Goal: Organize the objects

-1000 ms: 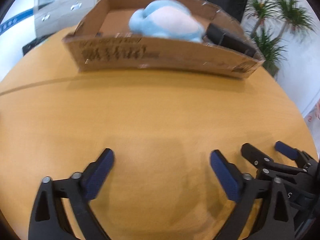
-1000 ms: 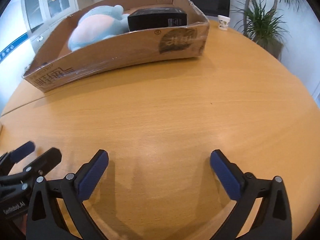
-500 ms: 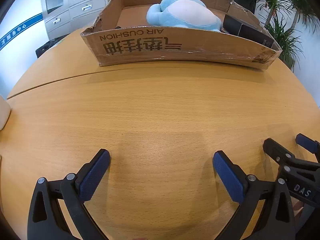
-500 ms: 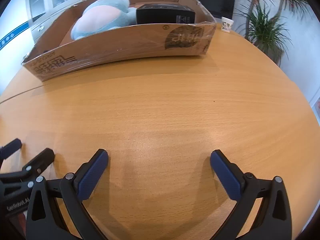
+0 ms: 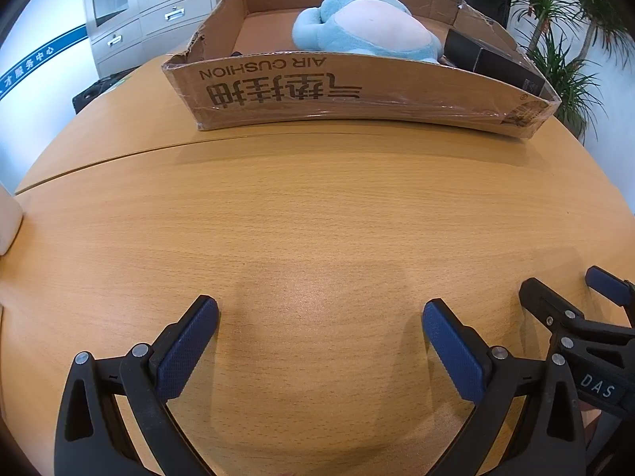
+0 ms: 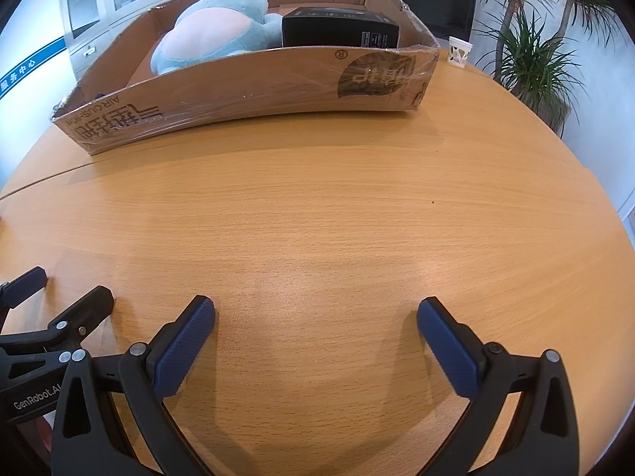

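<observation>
A shallow cardboard box point(image 5: 357, 91) stands at the far side of the wooden table; it also shows in the right wrist view point(image 6: 254, 91). Inside lie a light blue plush toy point(image 5: 369, 27) point(image 6: 210, 39) and a black carton point(image 5: 492, 63) point(image 6: 337, 27). My left gripper point(image 5: 319, 341) is open and empty, low over the bare table, well short of the box. My right gripper point(image 6: 315, 337) is open and empty beside it. Each gripper shows at the edge of the other's view, the right one point(image 5: 571, 305) and the left one point(image 6: 55, 297).
A small white paper cup point(image 6: 459, 51) stands on the table right of the box. Potted palms point(image 6: 528, 51) and grey cabinets point(image 5: 147, 12) stand beyond the table. A white object point(image 5: 8, 222) sits at the left table edge.
Both grippers have pulled back from the box toward the near side of the table and stayed open. The left view has swung so the box sits more central.
</observation>
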